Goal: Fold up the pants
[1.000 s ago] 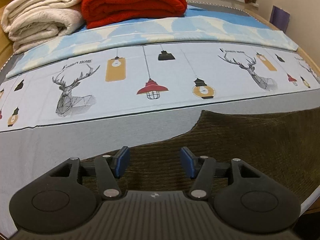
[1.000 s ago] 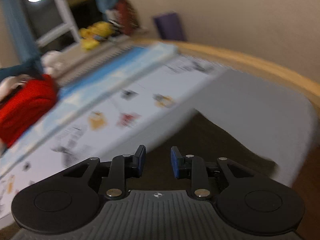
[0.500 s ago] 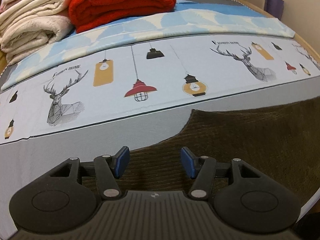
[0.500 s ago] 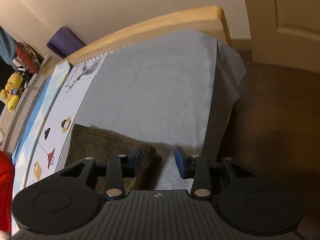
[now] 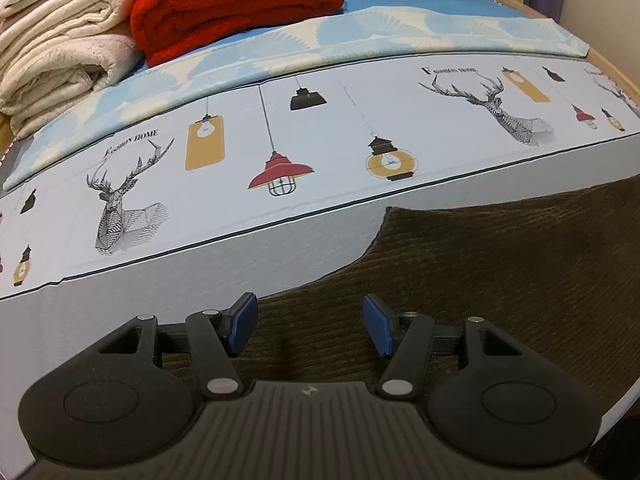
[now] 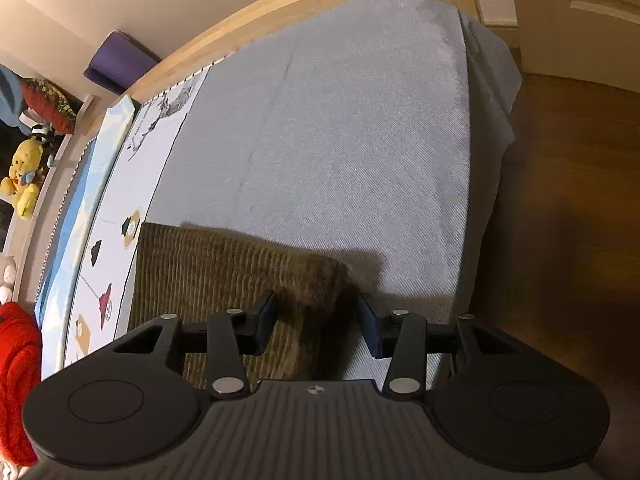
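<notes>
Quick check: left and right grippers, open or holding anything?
Left gripper: open, empty, over the pants.
Right gripper: open, empty, at the pants' corner.

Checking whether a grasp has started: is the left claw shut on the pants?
No, the left claw is open, its blue pads apart above the brown corduroy pants, pinching no fabric.

pants (image 5: 500,280): ribbed corduroy cloth, matt olive-brown. sheet (image 6: 340,140): fine woven cloth, matt grey. blanket (image 5: 236,4): red fleecy knit. bed frame (image 6: 320,4): smooth pale wood. left tool (image 5: 308,322): matt black plastic, blue pads (image 5: 242,318).
</notes>
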